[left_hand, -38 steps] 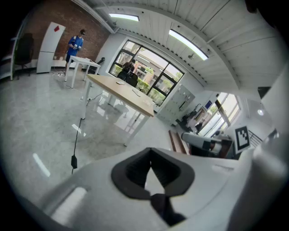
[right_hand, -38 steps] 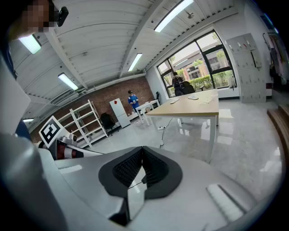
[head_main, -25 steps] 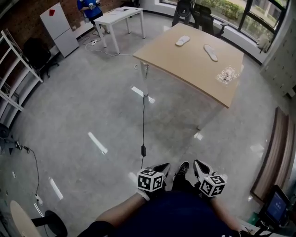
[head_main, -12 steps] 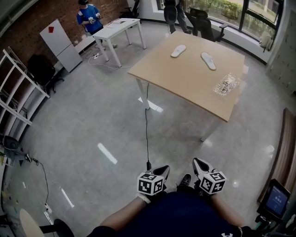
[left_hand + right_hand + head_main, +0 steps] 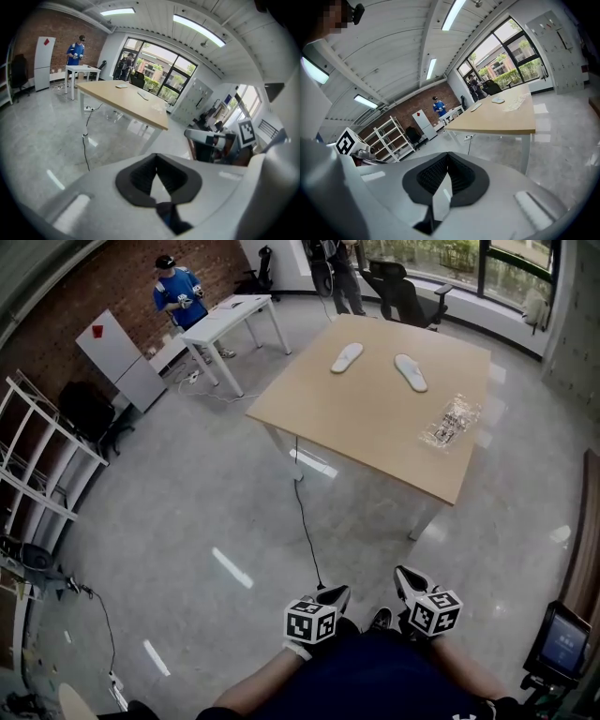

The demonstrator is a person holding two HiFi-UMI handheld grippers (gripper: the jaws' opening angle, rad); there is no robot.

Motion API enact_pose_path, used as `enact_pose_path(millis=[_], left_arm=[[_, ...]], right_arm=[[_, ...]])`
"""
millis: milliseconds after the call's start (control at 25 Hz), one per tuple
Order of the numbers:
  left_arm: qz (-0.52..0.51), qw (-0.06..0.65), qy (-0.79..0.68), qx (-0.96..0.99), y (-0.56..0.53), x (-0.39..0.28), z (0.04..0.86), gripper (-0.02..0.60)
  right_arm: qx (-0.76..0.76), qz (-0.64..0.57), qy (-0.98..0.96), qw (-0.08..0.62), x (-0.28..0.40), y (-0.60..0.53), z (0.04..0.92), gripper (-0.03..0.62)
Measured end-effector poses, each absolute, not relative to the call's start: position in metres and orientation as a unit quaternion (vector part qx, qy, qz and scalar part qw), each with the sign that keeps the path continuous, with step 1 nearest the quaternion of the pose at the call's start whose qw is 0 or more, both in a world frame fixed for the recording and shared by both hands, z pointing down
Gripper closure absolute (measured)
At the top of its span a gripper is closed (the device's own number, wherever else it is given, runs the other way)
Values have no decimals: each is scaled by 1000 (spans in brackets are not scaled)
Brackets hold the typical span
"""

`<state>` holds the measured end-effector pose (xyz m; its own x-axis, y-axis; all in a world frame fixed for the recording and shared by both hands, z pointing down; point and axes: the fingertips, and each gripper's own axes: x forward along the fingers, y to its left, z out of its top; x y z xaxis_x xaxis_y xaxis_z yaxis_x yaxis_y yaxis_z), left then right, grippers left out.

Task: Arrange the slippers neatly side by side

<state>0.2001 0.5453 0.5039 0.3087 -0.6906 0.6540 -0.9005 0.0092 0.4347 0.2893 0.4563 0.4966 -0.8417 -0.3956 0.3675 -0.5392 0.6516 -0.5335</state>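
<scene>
Slippers (image 5: 347,357) — white, flat, lying apart on tan table (image 5: 375,427); left tool (image 5: 334,595), right tool (image 5: 406,577) — closed, empty.

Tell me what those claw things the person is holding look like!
The left claw and right claw are smooth pale grey plastic shells with black ribbed pads inside. Each one carries a white cube with black square markers on it, like little puzzle pictures. The person wears a dark navy top.
</scene>
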Motion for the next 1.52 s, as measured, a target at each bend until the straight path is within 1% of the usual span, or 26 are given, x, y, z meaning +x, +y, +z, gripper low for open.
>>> enact_pose_path(millis=[240,480,640,1000,1520], left_arm=[[129,427,-560,698,529,207,501,578],[119,443,-556,694,499,188,517,578],[126,432,-533,716,471,175,510,578],[115,431,-505,739,401,113,505,578],[48,477,-514,711,376,13,521,578]], right_arm=[[276,338,-893,113,300,441,498,583],[292,334,-888,123,291,413,509,583],[325,332,-878,117,284,388,501,583],[347,313,-874,131,220,332,494,583],[321,278,-885,191,117,307,491,583]])
